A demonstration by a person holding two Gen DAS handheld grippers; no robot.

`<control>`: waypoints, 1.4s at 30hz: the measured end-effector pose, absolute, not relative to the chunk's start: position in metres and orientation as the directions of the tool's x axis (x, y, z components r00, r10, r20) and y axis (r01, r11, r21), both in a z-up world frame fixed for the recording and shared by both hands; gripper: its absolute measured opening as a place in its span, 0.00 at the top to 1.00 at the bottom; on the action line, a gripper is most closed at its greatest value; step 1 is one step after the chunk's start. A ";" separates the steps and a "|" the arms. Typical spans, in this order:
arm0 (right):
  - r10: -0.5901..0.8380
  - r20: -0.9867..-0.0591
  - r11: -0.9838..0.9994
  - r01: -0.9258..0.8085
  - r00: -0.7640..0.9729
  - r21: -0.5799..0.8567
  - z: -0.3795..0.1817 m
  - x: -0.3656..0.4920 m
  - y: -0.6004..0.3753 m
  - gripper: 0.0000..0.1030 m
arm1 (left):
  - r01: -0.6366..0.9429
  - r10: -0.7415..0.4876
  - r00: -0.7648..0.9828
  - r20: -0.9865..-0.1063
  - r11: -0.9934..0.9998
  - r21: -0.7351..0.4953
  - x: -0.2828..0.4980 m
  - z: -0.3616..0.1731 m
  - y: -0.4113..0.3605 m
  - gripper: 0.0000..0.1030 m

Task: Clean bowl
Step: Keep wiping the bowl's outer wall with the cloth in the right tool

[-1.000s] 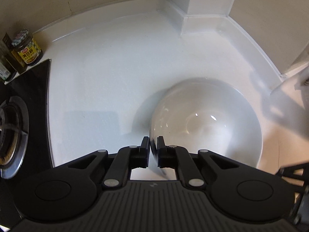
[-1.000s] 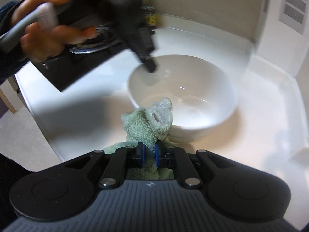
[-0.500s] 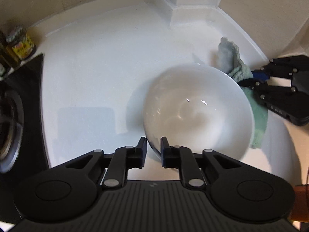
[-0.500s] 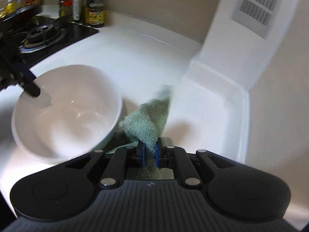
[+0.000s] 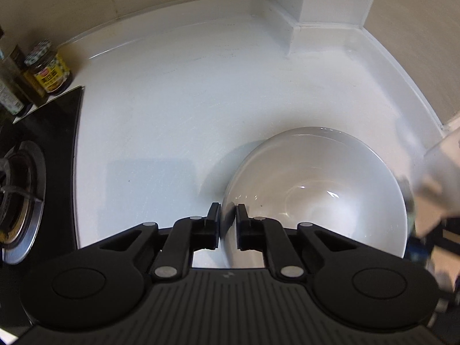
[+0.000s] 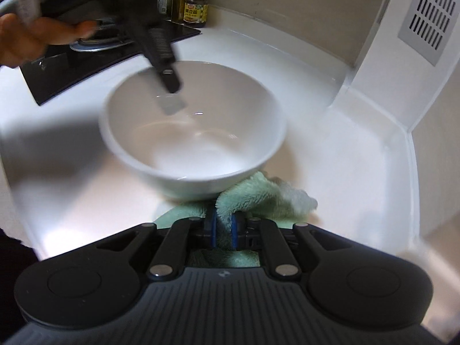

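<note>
A white bowl (image 5: 316,192) sits on the white counter; it also shows in the right wrist view (image 6: 195,132), tilted a little. My left gripper (image 5: 227,221) is shut on the bowl's near rim, one finger inside and one outside; it shows in the right wrist view (image 6: 172,83) at the bowl's far rim. My right gripper (image 6: 223,230) is shut on a green fluffy cloth (image 6: 258,198), which lies against the outside base of the bowl. In the left wrist view the right gripper is only a blur at the right edge.
A black gas hob (image 5: 26,189) lies left of the bowl, also seen in the right wrist view (image 6: 95,49). Jars and bottles (image 6: 195,8) stand behind it by the wall. A white boxed corner with a vent (image 6: 428,14) rises at the right.
The right gripper swung the cloth from the bowl's right side round to its near base. The left gripper kept its hold on the rim and the bowl shifted.
</note>
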State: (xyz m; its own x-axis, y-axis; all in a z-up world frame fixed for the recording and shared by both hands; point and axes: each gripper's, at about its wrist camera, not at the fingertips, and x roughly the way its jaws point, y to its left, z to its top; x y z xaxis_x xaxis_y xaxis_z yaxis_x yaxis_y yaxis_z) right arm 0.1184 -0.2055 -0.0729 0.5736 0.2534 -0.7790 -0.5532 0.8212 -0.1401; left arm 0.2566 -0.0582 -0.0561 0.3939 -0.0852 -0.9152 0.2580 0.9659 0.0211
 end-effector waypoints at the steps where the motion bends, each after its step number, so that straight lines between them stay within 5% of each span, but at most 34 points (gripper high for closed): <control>1: 0.260 -0.777 0.827 -0.548 0.573 -0.127 -0.072 0.110 -0.200 0.92 | 0.250 -0.076 0.398 -0.914 0.968 0.028 0.254 -0.056 -0.058 0.90; 8: 0.352 -0.753 0.801 -0.595 0.556 -0.064 -0.065 0.083 -0.161 0.92 | 0.224 -0.043 0.402 -0.915 0.973 0.052 0.237 -0.059 -0.062 0.91; 20: 0.524 -0.638 0.764 -0.642 0.564 0.059 -0.057 0.102 -0.118 0.92 | 0.230 -0.190 0.311 -0.931 0.966 -0.120 0.234 -0.060 -0.039 0.88; 36: 0.318 -0.774 0.910 -0.405 0.547 0.087 -0.038 0.102 -0.206 0.92 | 0.577 -0.218 0.270 -0.938 0.816 -0.024 0.312 -0.046 -0.083 0.87; 42: 0.396 -0.760 0.865 -0.487 0.515 0.121 -0.050 0.104 -0.177 0.92 | 0.561 -0.211 0.270 -0.940 0.827 -0.025 0.312 -0.049 -0.086 0.85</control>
